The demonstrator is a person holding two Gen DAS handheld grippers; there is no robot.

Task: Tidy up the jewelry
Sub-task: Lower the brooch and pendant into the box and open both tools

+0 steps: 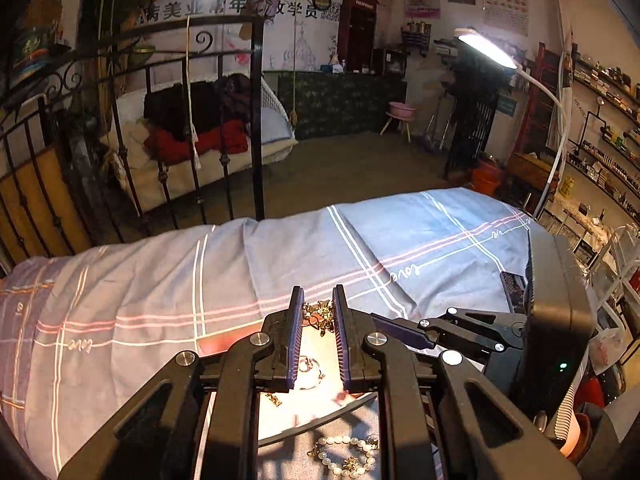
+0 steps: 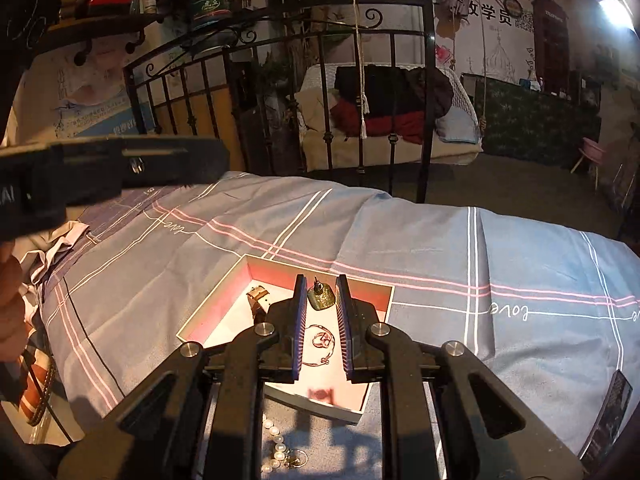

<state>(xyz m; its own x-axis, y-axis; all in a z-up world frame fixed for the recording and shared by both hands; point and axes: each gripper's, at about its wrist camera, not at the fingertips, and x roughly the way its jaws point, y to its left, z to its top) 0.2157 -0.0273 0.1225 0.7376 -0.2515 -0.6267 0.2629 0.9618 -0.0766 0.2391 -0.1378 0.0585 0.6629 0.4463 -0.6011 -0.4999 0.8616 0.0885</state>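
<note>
Item one, nearest: a pearl bracelet (image 1: 347,456) at the bottom centre of my left view, on the grey-blue checked cloth (image 1: 140,280), partly hidden behind my own linkage; my right view shows the same pearls (image 2: 276,444) at its bottom edge, cut off by the frame. Item two: my left claw (image 1: 318,304), jaws drawn nearly together with a narrow gap, nothing pinched that I can make out; a gold chain tangle (image 1: 320,314) shows through the gap at the tips, though whether it hangs from the pads or lies in the box below I cannot tell. Item three: my right claw (image 2: 321,292), equally near-closed and seemingly empty, poised above the box. Item four: the open pink-lined box (image 2: 224,308), centre of the right view, its near corner masked by my fingers. It holds a rose-gold ring on a thin chain (image 2: 322,342), a green-gold pendant (image 2: 321,296) seen between the tips, and a gold buckle-like piece (image 2: 258,300) at the left wall. The left view gives only a bright, overexposed strip of that box (image 1: 308,404), with a ring (image 1: 308,366) faintly legible. Item five: my right claw's body (image 1: 560,304) crosses the left view's right side; my left claw's body (image 2: 100,172) crosses the right view's upper left, blurred. Farthest: a black iron railing (image 1: 160,92) and a lit lamp (image 1: 486,50), upper right.
</note>
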